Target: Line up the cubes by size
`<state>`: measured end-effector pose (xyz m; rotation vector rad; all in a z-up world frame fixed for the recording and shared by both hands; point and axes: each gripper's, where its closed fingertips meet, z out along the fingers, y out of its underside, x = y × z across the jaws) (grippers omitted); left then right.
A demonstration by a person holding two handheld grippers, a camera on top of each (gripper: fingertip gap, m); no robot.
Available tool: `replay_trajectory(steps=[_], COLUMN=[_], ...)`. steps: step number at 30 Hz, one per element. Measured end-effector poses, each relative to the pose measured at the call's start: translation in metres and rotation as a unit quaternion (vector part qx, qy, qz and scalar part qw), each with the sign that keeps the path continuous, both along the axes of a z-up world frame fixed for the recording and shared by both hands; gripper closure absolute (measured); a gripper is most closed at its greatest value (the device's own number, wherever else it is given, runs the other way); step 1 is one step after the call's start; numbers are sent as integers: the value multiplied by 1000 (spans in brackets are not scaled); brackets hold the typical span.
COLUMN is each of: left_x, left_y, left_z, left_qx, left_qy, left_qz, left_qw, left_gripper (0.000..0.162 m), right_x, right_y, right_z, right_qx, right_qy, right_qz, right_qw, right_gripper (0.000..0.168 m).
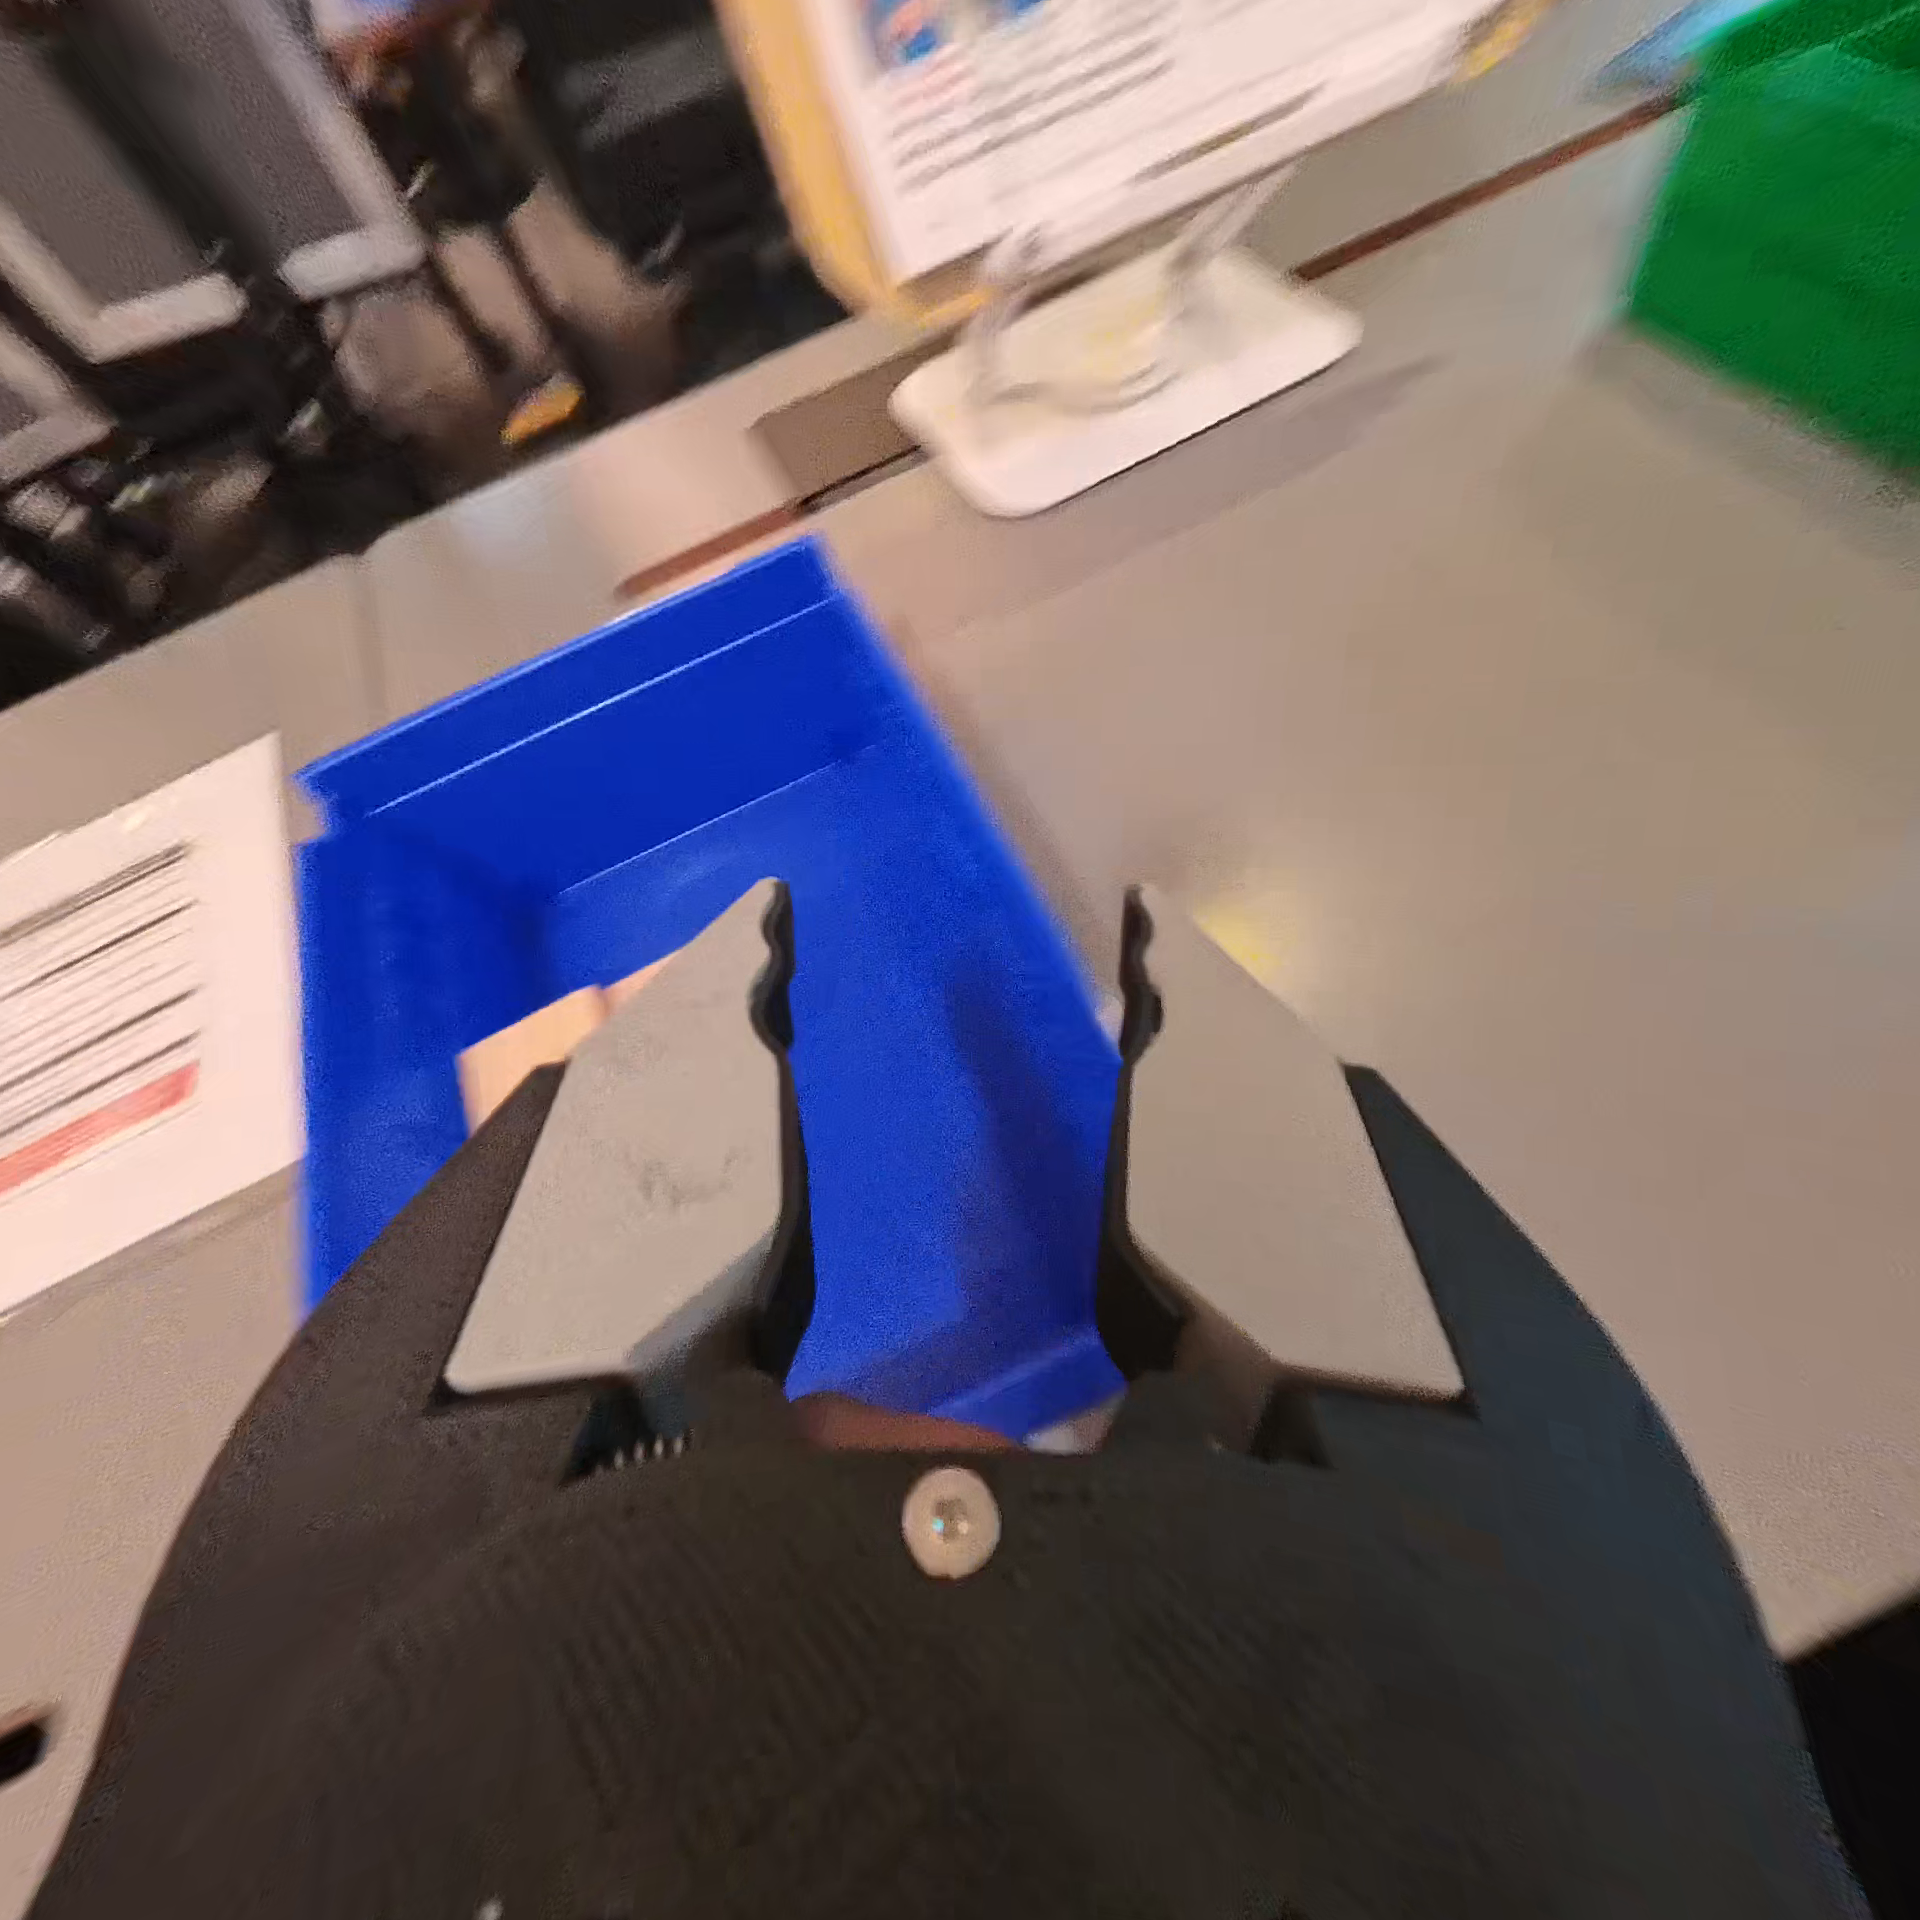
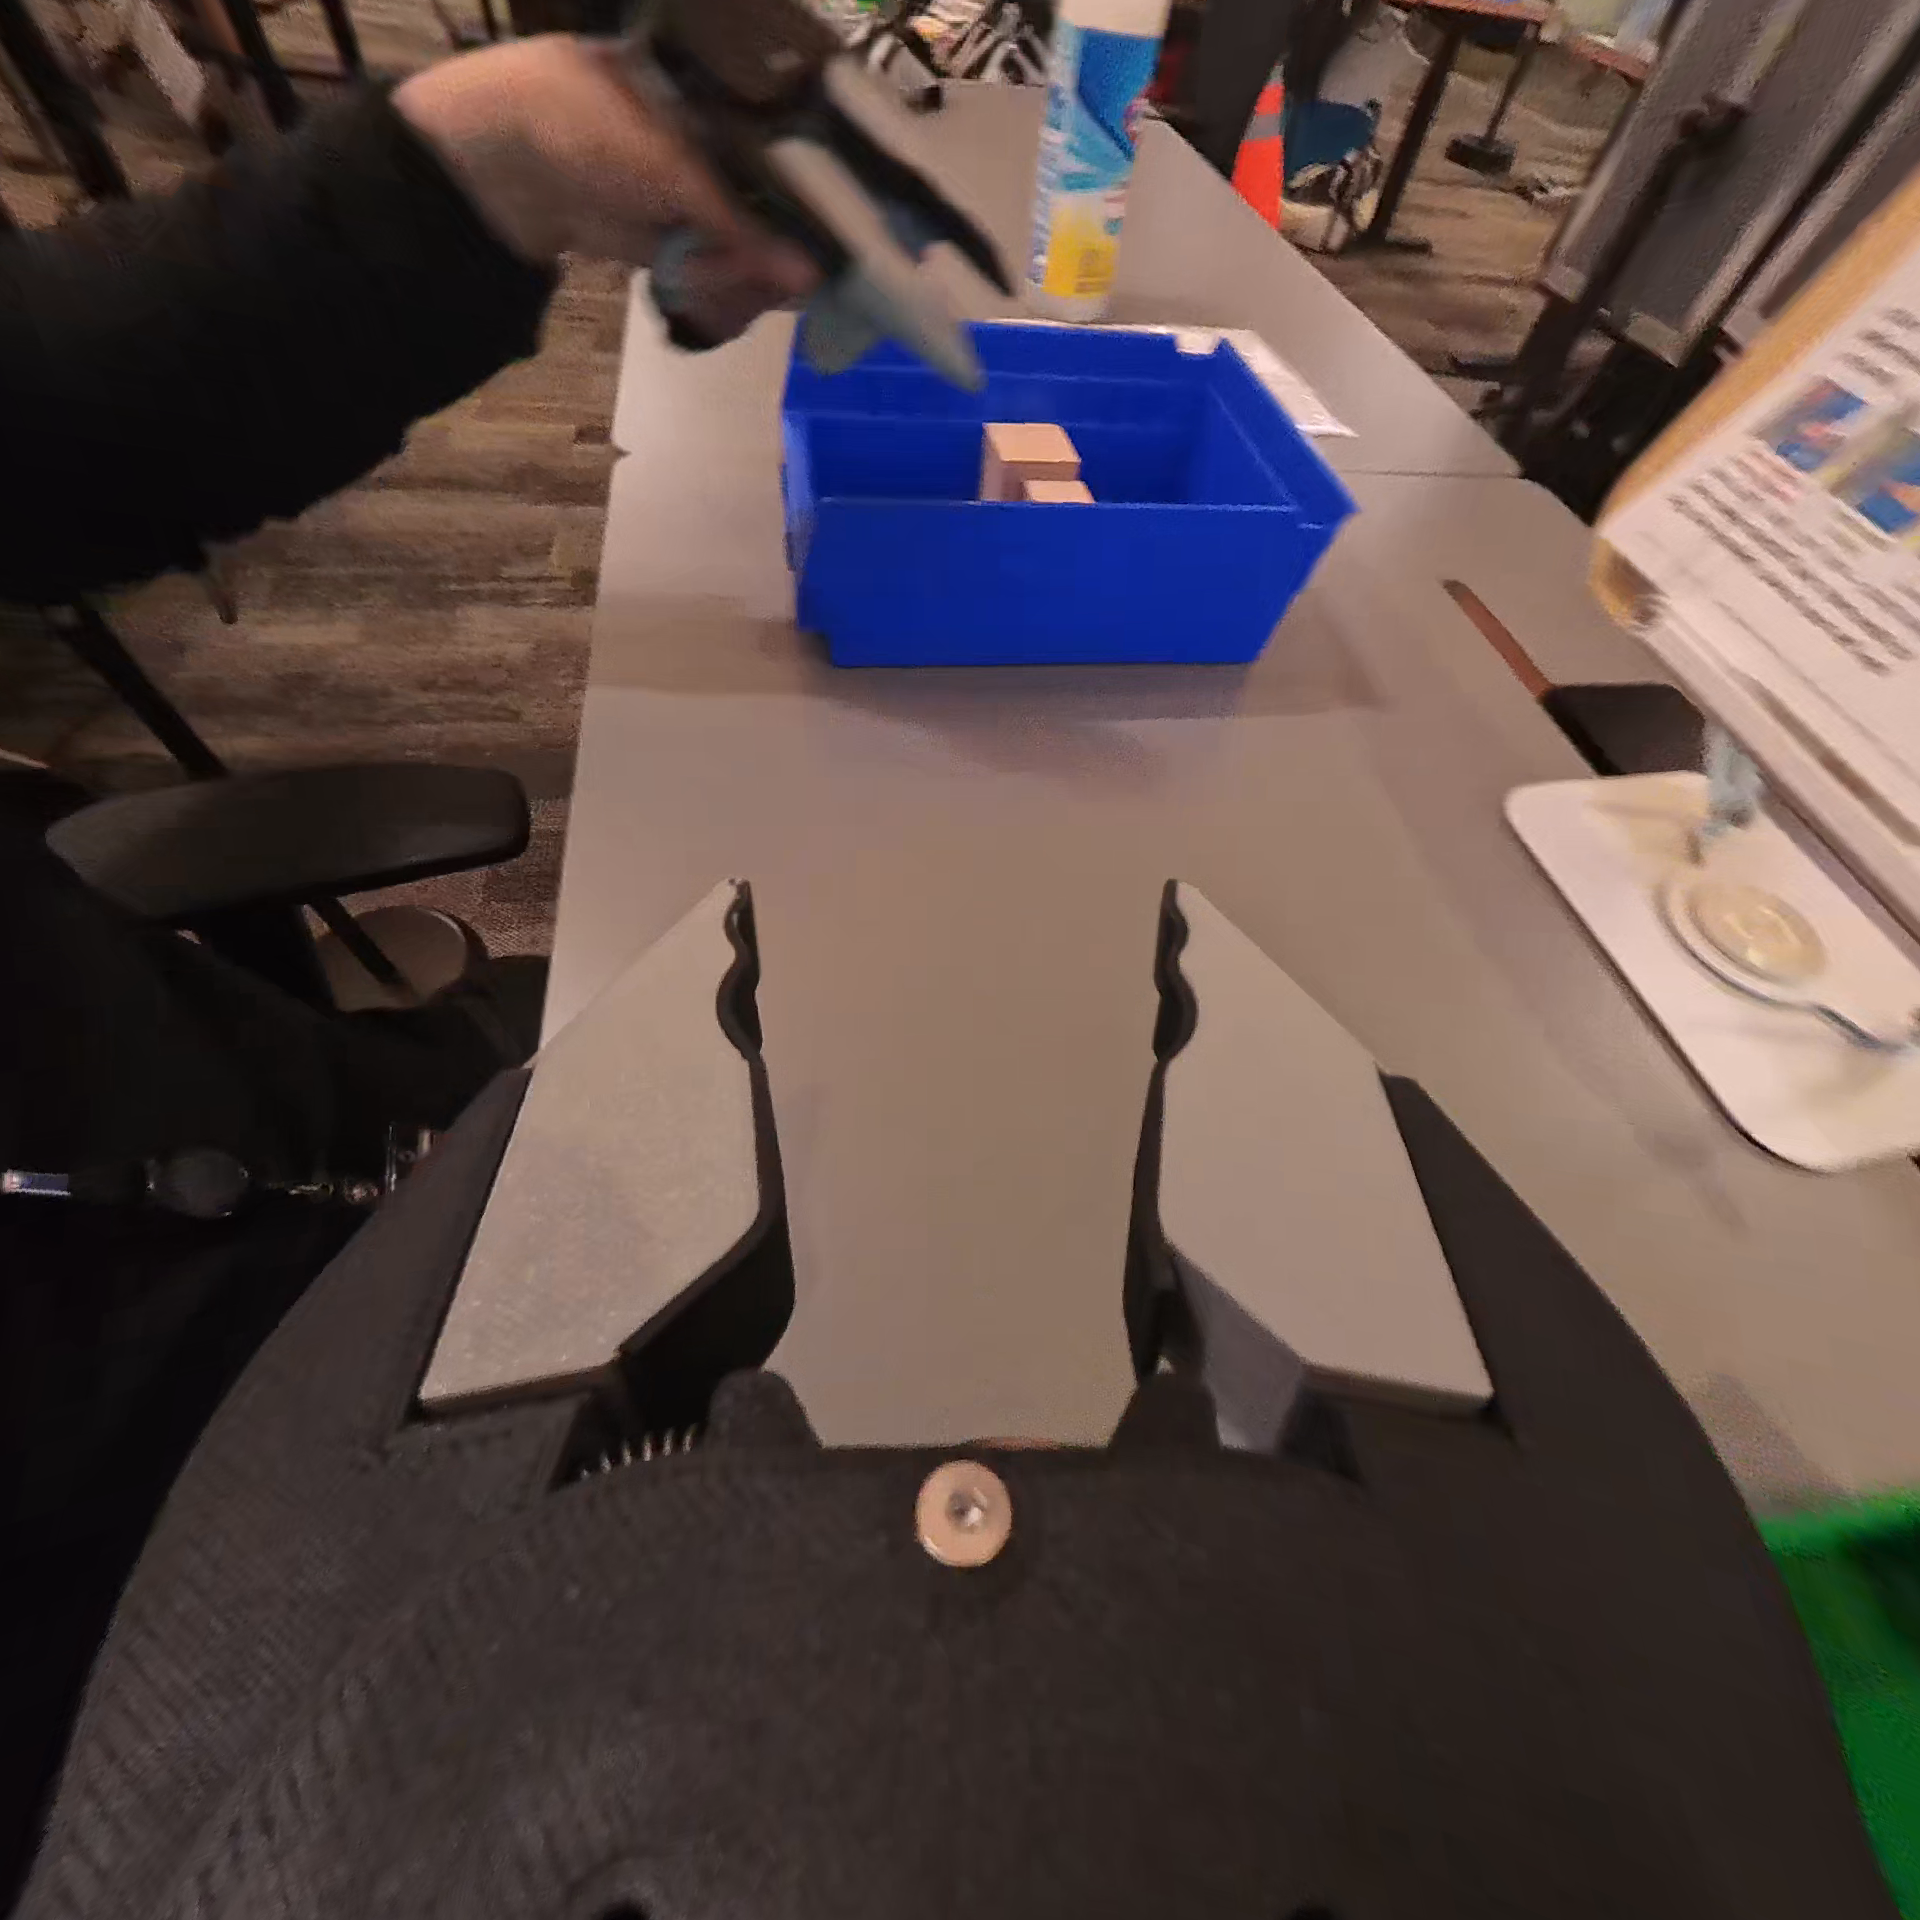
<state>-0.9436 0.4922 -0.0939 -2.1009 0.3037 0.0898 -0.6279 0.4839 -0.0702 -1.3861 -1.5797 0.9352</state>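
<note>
Your left gripper (image 1: 954, 904) hangs over the blue bin (image 2: 1049, 582), jaws parted and empty. Your right gripper (image 2: 956, 899) waits near the table's near edge, likewise spread and holding nothing.

The wooden cubes (image 2: 1029, 462) sit inside the bin, mid-floor, touching; how many there are cannot be told. Judged light, rigid and not slippery: take each across two opposite flat faces.

The grey table (image 2: 935, 810) is flat and smooth. A white stand (image 2: 1621, 935) sits at its right edge.

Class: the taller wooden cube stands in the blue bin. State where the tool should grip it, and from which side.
Grip the taller cube by its upper side faces, coming from above: the blue bin walls block level approaches, and the smaller cube sits against its near face.
</note>
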Motion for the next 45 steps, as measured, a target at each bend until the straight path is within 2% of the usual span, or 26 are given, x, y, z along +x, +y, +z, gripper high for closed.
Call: replay_trajectory(steps=[5, 7, 8, 11, 13, 15, 16, 18, 23, 26, 28, 29, 30, 32, 36, 38, 41, 45], left_x=[-61, -67, -71, -84, -80, -76, -74, -77, -100, -115, -121, -122, -121, -120, -108, -98, -71, -3], left_y=[45, 50, 51, 54, 52, 57, 59, 63, 44, 46, 50, 51, 53, 53, 55, 60, 69, 66], left_z=[-57, -81, -90, -96, -98, -97, -98, -101, -123, -130, -136, -140, -143, -144, -131, -114, -78, -29], left_qx=[-179, -241, -267, -275, -266, -268, -278, -290, -379, -389, -396, -396, -395, -403, -371, -324, -212, -40], left_qy=[-3, 28, 70, 268, 349, 355, 342, 344, 368, 398, 403, 404, 406, 401, 381, 377, 382, 337], left_qz=[60, 29, -1, -129, -223, -260, -268, -281, -305, -302, -298, -300, -304, -308, -309, -304, -303, -325], left_qw=[982, 970, 961, 914, 871, 857, 857, 848, 793, 774, 770, 768, 766, 763, 789, 813, 847, 882], left_gripper=[98, 97, 98, 106, 111, 120, 113, 111, 95, 88, 88, 95, 114, 116, 117, 117, 116, 117], right_x=[-45, -55, -57, -54, -49, -47, -46, -46, -43, -42, -42, -41, -41, -42, -43, -43, -43, -43], right_y=[-40, -49, -54, -64, -67, -65, -65, -65, -66, -66, -66, -65, -64, -60, -53, -48, -41, -33], right_z=[-46, -58, -62, -70, -74, -78, -79, -77, -72, -66, -63, -63, -64, -66, -68, -68, -65, -56], right_qx=[0, -30, -50, -104, -115, -111, -109, -111, -147, -170, -174, -171, -169, -170, -183, -185, -186, -193], right_qy=[-7, 1, 6, 7, 7, 2, 0, 6, 11, 21, 27, 28, 27, 27, 27, 29, 37, 55], right_qz=[72, 107, 124, 160, 174, 171, 172, 175, 190, 196, 198, 196, 194, 188, 176, 164, 147, 129], right_qw=[997, 994, 991, 982, 978, 979, 979, 978, 971, 966, 964, 965, 966, 967, 967, 969, 971, 971], right_gripper=[96, 96, 96, 96, 96, 96, 96, 96, 96, 97, 98, 99, 100, 101, 104, 104, 104, 103])
